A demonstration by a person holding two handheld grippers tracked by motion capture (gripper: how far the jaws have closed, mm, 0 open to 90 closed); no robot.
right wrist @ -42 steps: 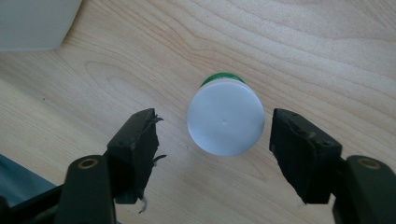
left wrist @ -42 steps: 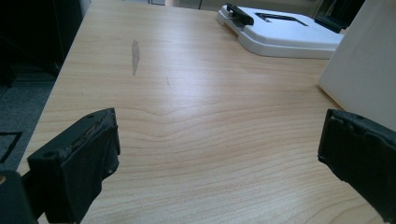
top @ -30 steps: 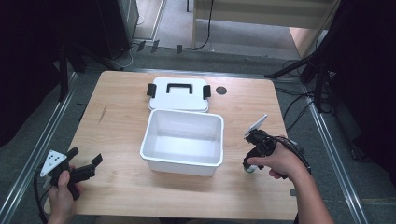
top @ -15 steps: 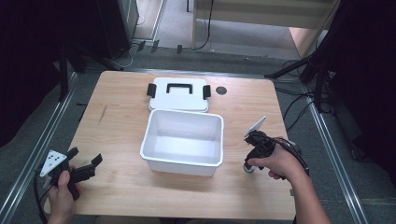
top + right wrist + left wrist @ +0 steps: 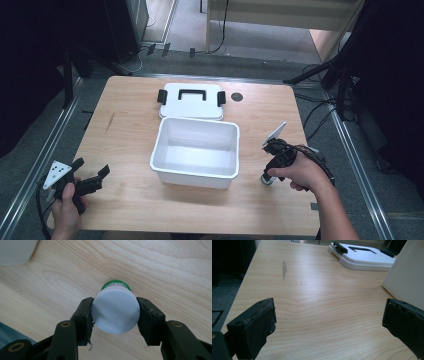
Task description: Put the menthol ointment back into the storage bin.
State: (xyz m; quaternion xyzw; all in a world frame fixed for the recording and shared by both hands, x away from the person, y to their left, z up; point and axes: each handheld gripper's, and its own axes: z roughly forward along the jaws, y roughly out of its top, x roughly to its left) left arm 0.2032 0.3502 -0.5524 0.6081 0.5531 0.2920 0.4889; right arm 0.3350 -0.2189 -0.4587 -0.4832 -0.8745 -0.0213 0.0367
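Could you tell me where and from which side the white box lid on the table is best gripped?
Grip the lid by its black handle, coming straight down: it lies flat, and the raised bar probably offers the only narrow part the jaws can close across.

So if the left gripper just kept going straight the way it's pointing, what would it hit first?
Probably the white bin. The left gripper has its jaws wide open over bare table, and the bin's wall stands just ahead by its right-hand jaw. Slightly further left, it might slide past towards the white lid; depth is unclear.
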